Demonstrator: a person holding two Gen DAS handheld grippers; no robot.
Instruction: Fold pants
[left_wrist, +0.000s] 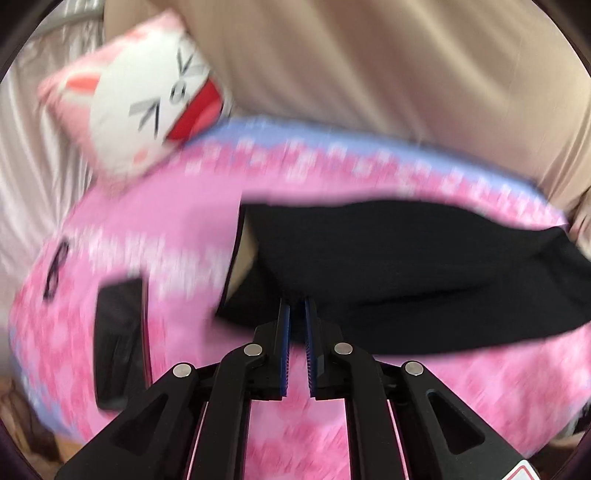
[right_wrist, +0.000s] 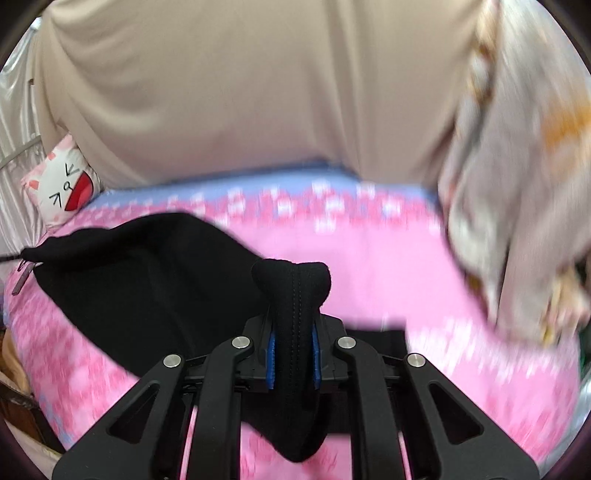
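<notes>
While my right gripper (right_wrist: 293, 321) is clamped on a bunched seam of the black pants (right_wrist: 147, 295), my left gripper (left_wrist: 296, 314) is nearly closed at their edge, pants draped over the pink blanket (right_wrist: 369, 251).

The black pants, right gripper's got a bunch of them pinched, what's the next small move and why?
Probably carry the pinched fabric across and lay it on the rest of the black pants spread on the pink blanket. The right gripper is clamped on a stitched fold that is lifted off the blanket, while the left gripper looks nearly shut with no cloth clearly between its pads, so the right one carries the fold.
</notes>
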